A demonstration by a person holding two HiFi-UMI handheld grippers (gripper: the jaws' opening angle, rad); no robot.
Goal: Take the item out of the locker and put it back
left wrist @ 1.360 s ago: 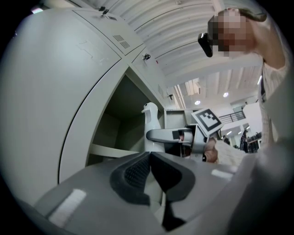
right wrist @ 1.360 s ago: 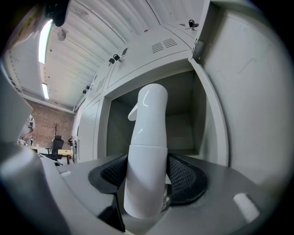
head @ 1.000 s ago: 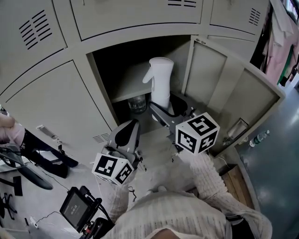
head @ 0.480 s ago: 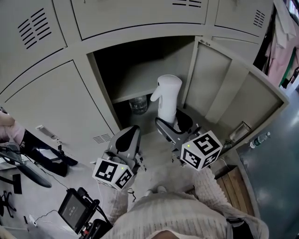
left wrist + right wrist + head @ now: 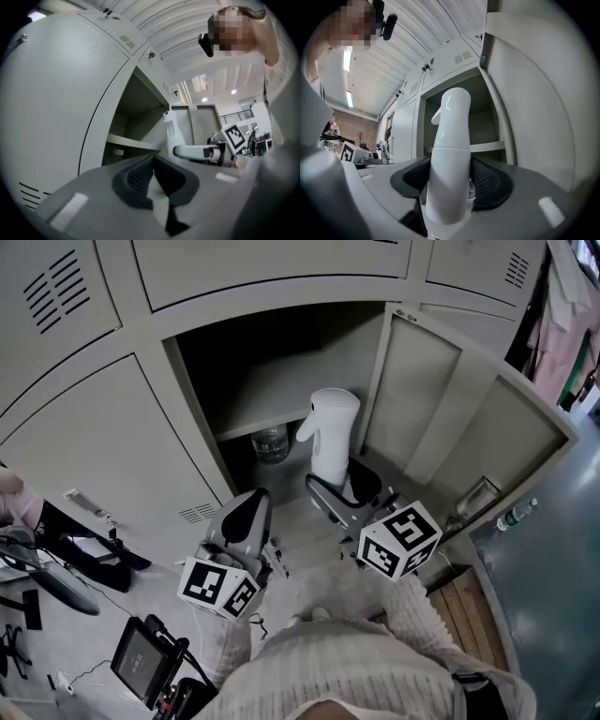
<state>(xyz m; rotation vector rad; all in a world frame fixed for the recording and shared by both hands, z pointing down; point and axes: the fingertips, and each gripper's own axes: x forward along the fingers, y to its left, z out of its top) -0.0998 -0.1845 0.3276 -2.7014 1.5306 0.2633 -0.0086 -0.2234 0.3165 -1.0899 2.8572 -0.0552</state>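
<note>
R gripper pinching upright white bottle, at open locker mouth, L gripper pressed together

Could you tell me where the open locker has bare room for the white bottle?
The shelf looks bare along its visible top. Below it, the locker floor in front of the clear jar is free; the back, under the shelf, is crowded by that jar.
</note>
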